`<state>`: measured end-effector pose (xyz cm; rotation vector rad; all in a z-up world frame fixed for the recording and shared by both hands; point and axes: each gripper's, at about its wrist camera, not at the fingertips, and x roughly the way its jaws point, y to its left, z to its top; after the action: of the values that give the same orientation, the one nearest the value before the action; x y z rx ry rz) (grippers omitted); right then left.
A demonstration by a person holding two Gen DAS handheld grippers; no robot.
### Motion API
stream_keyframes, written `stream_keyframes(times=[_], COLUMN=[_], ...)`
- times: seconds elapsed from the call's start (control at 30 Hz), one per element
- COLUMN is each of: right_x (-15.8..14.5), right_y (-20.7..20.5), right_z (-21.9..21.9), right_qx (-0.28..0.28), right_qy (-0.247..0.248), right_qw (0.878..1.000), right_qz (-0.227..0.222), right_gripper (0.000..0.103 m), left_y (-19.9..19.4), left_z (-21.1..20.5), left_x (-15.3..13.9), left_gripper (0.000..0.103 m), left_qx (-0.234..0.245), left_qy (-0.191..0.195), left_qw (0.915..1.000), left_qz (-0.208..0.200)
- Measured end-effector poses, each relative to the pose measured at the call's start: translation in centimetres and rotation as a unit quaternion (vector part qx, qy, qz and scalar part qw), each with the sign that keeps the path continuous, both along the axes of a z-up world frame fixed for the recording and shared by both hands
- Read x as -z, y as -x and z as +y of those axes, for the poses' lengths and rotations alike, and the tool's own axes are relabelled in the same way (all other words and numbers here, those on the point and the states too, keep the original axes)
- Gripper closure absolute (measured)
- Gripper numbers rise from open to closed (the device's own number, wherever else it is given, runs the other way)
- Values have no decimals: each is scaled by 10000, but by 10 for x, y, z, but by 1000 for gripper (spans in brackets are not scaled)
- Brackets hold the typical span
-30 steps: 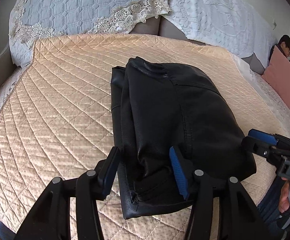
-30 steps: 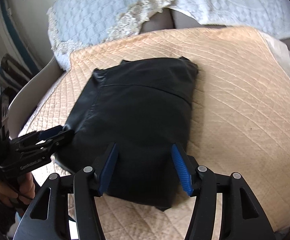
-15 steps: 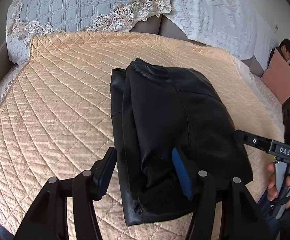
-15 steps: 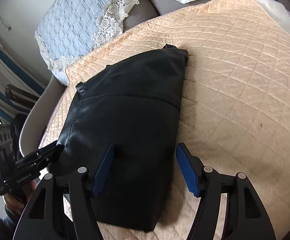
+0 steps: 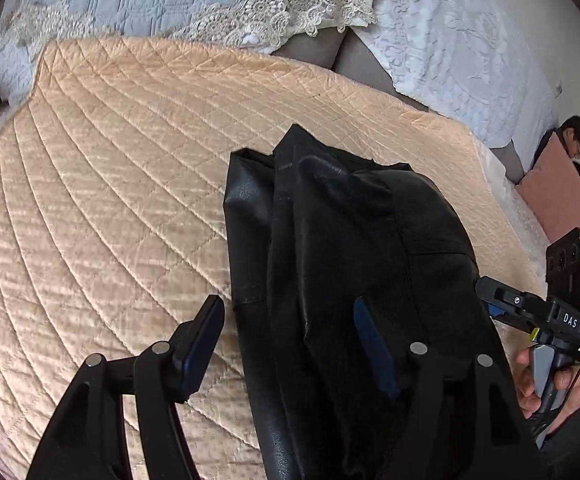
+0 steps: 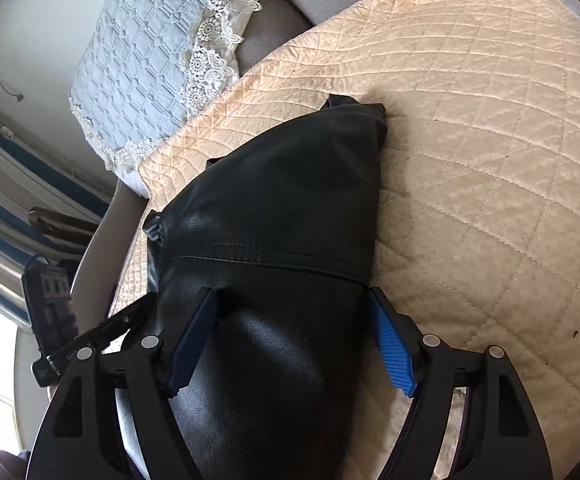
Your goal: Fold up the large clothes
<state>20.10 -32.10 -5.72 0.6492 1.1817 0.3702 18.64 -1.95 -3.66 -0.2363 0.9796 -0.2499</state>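
Both jaws have just been opening: left gripper [image 5: 290,344] and right gripper [image 6: 294,340] stand apart, straddling the folded black leather garment [image 6: 281,208] centre-frame on the peach quilted bedspread [image 5: 101,184]; regrasp for a further fold judged next

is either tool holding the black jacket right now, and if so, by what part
Neither. The left tool and right tool have just been opening and straddle the folded black jacket's near end without gripping.

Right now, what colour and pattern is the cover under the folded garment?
Peach, quilted in a diamond pattern: the bed cover shows best in the left wrist view.
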Motion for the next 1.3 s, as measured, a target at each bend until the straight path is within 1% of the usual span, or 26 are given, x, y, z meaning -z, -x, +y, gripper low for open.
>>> stream_keyframes(times=[0.1, 0.17, 0.27, 0.3, 0.4, 0.47, 0.57, 0.7, 0.73, 0.77, 0.83, 0.87, 0.9, 0.93, 0.97, 1.0, 1.03, 1.13, 1.3], right_x=[-2, -1, 5, 6, 8, 6, 2, 9, 10, 11, 10, 5, 1, -5, -11, -16, -20, -35, -53], right_y=[3, 1, -10, -12, -14, -11, -7, -17, -19, -20, -20, -18, -17, -15, -13, -12, -9, 0, 14], right_z=[3, 4, 3, 3, 6, 9, 12, 11, 12, 12, 12, 10, 10, 10, 9, 8, 8, 10, 15], right_qx=[-232, -316, -234, -201, -163, -233, -429, -351, -320, -276, -249, -212, -186, -178, -170, -152, -135, -142, -193], right_qy=[-154, -163, -183, -189, -98, -101, -93, -95, -76, -47, -20, -40, -20, 31, 63, 74, 98, 212, 313], right_qw=[9996, 9994, 9995, 9995, 9998, 9996, 9989, 9989, 9990, 9991, 9991, 9992, 9994, 9995, 9997, 9997, 9998, 9997, 9992], right_qz=[18, 49, 117, 130, 92, 128, 181, 293, 303, 329, 352, 339, 301, 243, 191, 158, 129, -9, -138], right_gripper=[26, 26, 25, 24, 24, 25, 26, 27, 28, 30, 40, 50, 58, 62, 68, 71, 72, 75, 76], left_y=[4, 5, -3, -6, -13, -8, 4, 0, -3, -4, -3, -2, 0, 1, 4, 7, 9, 17, 34], left_z=[6, 8, 6, 5, 6, 5, -2, -9, -11, -12, -15, -18, -21, -25, -29, -30, -31, -30, -28], left_x=[3, 5, 8, 9, 12, 9, 7, 7, 7, 7, 5, 2, -1, -5, -9, -12, -16, -27, -40], left_gripper=[33, 33, 32, 30, 29, 33, 36, 39, 41, 42, 51, 54, 62, 69, 72, 76, 79, 84, 87], left_qx=[-44, -52, 64, 108, 117, 122, 154, 185, 191, 201, 222, 237, 260, 274, 310, 338, 348, 344, 395], left_qy=[309, 448, 450, 470, 546, 500, 325, 98, 67, 24, -88, -199, -336, -471, -619, -705, -742, -662, -635], left_qw=[9995, 9989, 9989, 9988, 9983, 9986, 9993, 9997, 9997, 9997, 9997, 9995, 9991, 9985, 9975, 9968, 9964, 9967, 9962], left_qz=[73, 114, 129, 123, 172, 151, 133, 133, 136, 126, 85, 46, -4, -63, -132, -181, -221, -311, -454])
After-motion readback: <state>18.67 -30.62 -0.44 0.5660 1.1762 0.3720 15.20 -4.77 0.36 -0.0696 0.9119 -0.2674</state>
